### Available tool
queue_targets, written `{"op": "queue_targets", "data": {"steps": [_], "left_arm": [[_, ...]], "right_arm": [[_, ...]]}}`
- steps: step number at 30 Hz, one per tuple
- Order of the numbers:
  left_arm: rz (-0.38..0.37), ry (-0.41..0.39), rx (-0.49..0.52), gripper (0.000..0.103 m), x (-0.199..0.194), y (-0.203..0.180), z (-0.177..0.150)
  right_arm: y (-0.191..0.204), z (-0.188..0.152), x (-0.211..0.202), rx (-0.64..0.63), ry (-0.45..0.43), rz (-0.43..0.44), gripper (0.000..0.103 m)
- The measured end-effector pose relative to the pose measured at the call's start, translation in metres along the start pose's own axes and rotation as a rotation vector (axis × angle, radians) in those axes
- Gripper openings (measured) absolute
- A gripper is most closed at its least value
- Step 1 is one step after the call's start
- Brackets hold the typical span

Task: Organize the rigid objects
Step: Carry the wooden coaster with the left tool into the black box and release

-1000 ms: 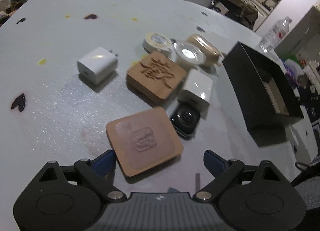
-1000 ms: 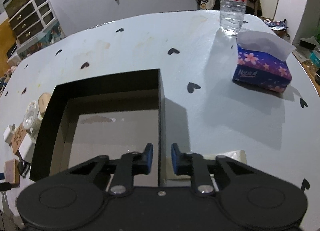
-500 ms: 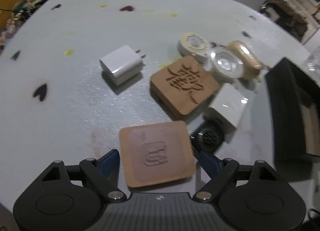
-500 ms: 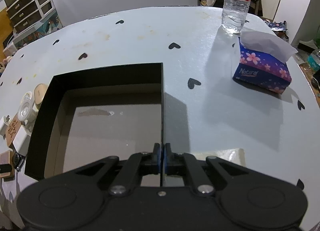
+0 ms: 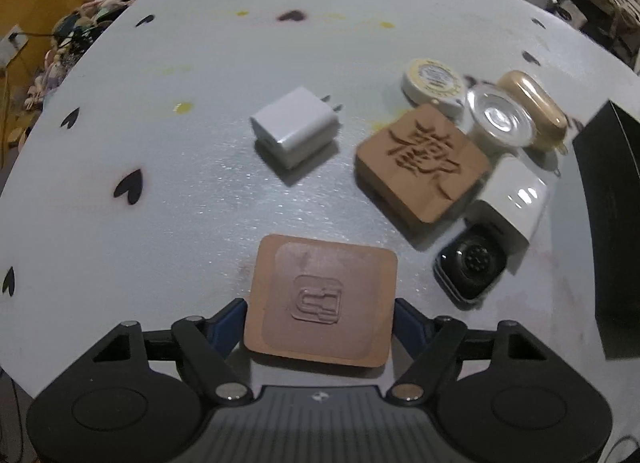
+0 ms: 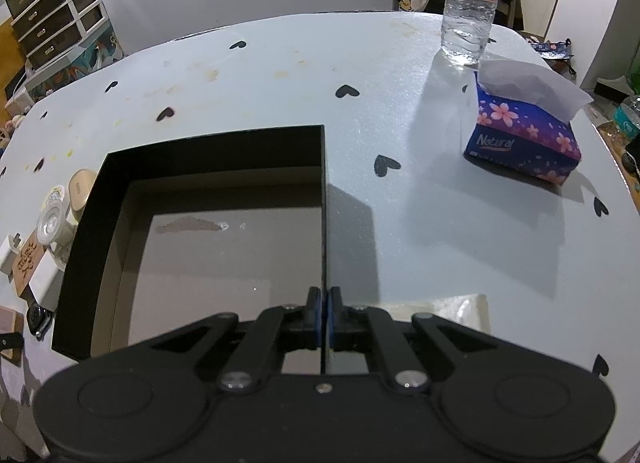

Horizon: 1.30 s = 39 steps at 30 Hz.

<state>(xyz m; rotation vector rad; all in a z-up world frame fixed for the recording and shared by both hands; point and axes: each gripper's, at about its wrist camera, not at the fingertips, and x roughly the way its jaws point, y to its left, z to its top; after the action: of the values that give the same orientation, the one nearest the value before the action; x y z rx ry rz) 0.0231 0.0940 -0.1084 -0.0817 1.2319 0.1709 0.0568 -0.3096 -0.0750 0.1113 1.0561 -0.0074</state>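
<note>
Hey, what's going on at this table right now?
A person is sorting small objects into a black box. The right claw is shut on the box's side wall, steadying it. The left claw is closing around a flat brown square coaster that lies between its fingers on the table. The box is empty.

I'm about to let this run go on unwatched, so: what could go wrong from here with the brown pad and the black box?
1. The left gripper is closing on the thin brown pad, which lies flat on the table; the fingers could skim over its low edge.
2. The watch lies close beside the pad and could get knocked.
3. The right gripper pinches only the thin wall of the empty black box; that wall might bend or slip.
</note>
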Motion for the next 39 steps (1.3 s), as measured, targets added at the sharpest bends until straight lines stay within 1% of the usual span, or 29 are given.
{"op": "queue_targets", "data": {"steps": [5, 7, 11, 14, 16, 19, 22, 25, 31, 35, 37, 39], "left_arm": [[-0.005, -0.028, 0.014, 0.077, -0.002, -0.005, 0.001], [-0.018, -0.063, 0.002, 0.077, -0.008, -0.005, 0.002], [-0.040, -0.148, -0.020, 0.077, -0.033, -0.004, 0.016], [-0.095, -0.216, -0.015, 0.077, -0.056, -0.012, 0.033], [-0.140, -0.250, 0.015, 0.077, -0.067, -0.026, 0.046], [-0.200, -0.277, 0.056, 0.076, -0.073, -0.052, 0.064], [-0.286, -0.294, 0.104, 0.076, -0.079, -0.080, 0.076], [-0.344, -0.278, 0.151, 0.076, -0.077, -0.112, 0.084], [-0.455, -0.170, 0.194, 0.076, -0.060, -0.183, 0.087], [-0.490, -0.106, 0.231, 0.076, -0.046, -0.232, 0.088], [-0.495, -0.092, 0.260, 0.076, -0.039, -0.255, 0.087], [-0.493, -0.067, 0.262, 0.076, -0.030, -0.274, 0.088]], "right_arm": [[-0.001, 0.000, 0.000, 0.001, 0.000, 0.003, 0.004], [-0.001, 0.000, 0.000, 0.002, 0.000, 0.005, 0.004], [0.000, 0.000, 0.000, -0.005, 0.002, 0.001, 0.003], [0.002, 0.001, 0.000, -0.015, 0.005, -0.006, 0.003], [0.003, 0.001, 0.000, -0.019, 0.007, -0.008, 0.003], [0.003, 0.001, 0.000, -0.020, 0.008, -0.009, 0.003], [0.003, 0.002, 0.000, -0.018, 0.009, -0.009, 0.003], [0.003, 0.002, 0.001, -0.018, 0.011, -0.012, 0.003], [0.003, 0.003, 0.001, -0.022, 0.019, -0.012, 0.003], [0.003, 0.004, 0.001, -0.027, 0.024, -0.011, 0.003], [0.003, 0.004, 0.002, -0.029, 0.026, -0.009, 0.003], [0.003, 0.005, 0.002, -0.031, 0.028, -0.008, 0.003]]}}
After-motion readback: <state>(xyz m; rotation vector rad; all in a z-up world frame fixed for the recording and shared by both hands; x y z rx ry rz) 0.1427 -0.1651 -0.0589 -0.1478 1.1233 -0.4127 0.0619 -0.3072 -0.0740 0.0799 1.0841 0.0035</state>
